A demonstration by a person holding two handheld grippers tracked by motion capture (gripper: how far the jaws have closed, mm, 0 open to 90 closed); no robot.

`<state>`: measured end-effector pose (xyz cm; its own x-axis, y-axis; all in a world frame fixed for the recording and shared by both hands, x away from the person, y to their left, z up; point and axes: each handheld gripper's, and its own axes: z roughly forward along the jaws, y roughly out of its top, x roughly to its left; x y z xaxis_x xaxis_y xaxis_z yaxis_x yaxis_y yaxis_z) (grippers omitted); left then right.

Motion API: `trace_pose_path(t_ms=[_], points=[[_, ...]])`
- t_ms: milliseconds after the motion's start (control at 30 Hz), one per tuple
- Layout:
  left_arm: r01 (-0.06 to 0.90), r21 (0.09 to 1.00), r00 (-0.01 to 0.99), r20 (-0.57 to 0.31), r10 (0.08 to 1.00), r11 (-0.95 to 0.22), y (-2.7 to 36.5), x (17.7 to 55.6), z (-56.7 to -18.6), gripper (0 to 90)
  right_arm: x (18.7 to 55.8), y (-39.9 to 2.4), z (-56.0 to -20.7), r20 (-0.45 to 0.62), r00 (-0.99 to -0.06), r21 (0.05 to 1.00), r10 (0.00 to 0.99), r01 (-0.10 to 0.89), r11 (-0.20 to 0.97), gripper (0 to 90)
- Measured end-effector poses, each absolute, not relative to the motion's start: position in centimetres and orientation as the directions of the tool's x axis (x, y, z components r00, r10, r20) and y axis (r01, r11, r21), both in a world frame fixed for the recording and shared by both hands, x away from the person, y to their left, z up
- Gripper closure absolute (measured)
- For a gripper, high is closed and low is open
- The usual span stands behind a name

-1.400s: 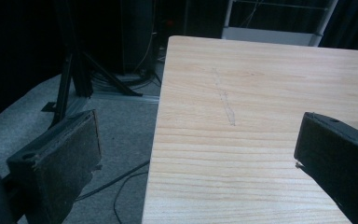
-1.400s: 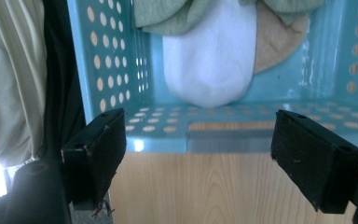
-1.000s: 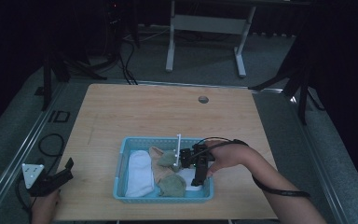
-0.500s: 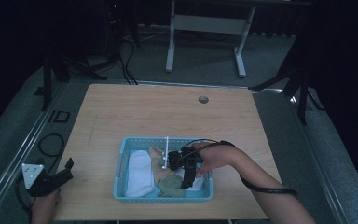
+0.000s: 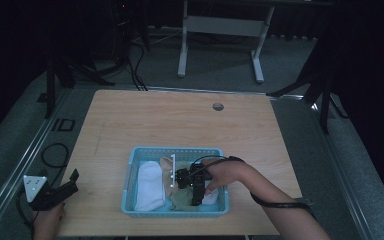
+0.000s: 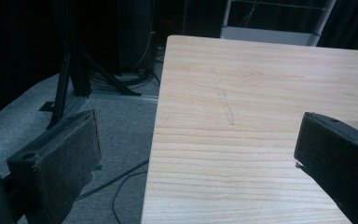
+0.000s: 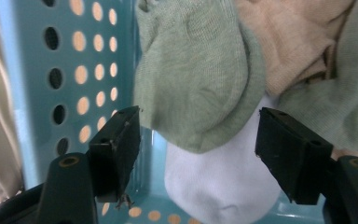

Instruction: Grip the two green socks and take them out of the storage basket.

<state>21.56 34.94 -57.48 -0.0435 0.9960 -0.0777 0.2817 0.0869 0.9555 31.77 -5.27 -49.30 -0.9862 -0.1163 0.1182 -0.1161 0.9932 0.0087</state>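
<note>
A dark room with stands and cables surrounds a light wooden table [image 5: 180, 125], and at its six o'clock edge sits a blue perforated basket [image 5: 175, 151] of socks. The right tongs [image 7: 198, 140] reach down into the basket's four o'clock corner; their jaws have just been closing, yet the pads stand apart from the cloth, with a white sock [image 7: 219, 182] and the toe of a green sock [image 7: 200, 84] lying between them. A tan sock [image 7: 293, 42] lies tangled against the green one.

The white sock looks light, soft and limp: it will likely fold and droop once lifted, and it is neither fragile nor slippery against the felt pads. Its rounded end points toward the camera on the right tongs, so its long axis appears to run away under the green sock. A pinch across that rounded end, clear of the green toe, seems the best hold; taken higher up, the green sock would probably come along.

The left tongs [image 6: 191, 154] hang wide open and empty over the table's eight o'clock corner.
</note>
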Motion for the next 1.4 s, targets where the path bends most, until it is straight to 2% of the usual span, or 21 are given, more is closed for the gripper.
trace_pose_path(t_ms=[167, 233, 300, 367, 467, 700, 833, 1400], points=[[0.283, 0.956, -0.043, -0.075, 0.996, 0.084, 34.9, 21.6, -57.5, 0.7, 31.8, -5.0, -50.0, 0.119, -0.987, -0.008, -0.111, -0.113, 0.994, 36.9], [0.284, 0.955, -0.043, -0.075, 0.996, 0.084, 34.9, 21.6, -57.5, 0.7, 31.6, -5.0, -50.1, 0.114, -0.987, -0.01, -0.116, -0.118, 0.993, 44.1], [0.284, 0.955, -0.044, -0.076, 0.996, 0.085, 34.9, 21.6, -57.5, 0.7, 31.5, -4.9, -50.0, 0.107, -0.988, -0.013, -0.115, -0.117, 0.993, 56.9], [0.284, 0.955, -0.044, -0.076, 0.996, 0.085, 34.9, 21.6, -57.5, 0.7, 31.4, -4.8, -49.8, 0.099, -0.988, -0.007, -0.121, -0.122, 0.992, 65.5], [0.284, 0.955, -0.044, -0.075, 0.996, 0.085, 34.9, 21.6, -57.5, 0.7, 31.3, -4.8, -49.2, 0.104, -0.987, 0.007, -0.126, -0.126, 0.992, 72.5], [0.285, 0.955, -0.044, -0.074, 0.996, 0.084, 34.9, 21.6, -57.5, 0.7, 30.8, -4.8, -47.4, 0.076, -0.987, 0.001, -0.144, -0.144, 0.99, 78.0], [0.284, 0.955, -0.045, -0.077, 0.996, 0.087, 34.9, 21.6, -57.5, 0.7, 30.9, -5.1, -45.8, 0.058, -0.989, 0.029, -0.139, -0.137, 0.99, 79.0], [0.284, 0.955, -0.045, -0.078, 0.996, 0.087, 34.9, 21.6, -57.5, 0.7, 31.5, -6.9, -40.6, -0.02, -0.994, 0.046, -0.109, -0.11, 0.993, 78.9]])
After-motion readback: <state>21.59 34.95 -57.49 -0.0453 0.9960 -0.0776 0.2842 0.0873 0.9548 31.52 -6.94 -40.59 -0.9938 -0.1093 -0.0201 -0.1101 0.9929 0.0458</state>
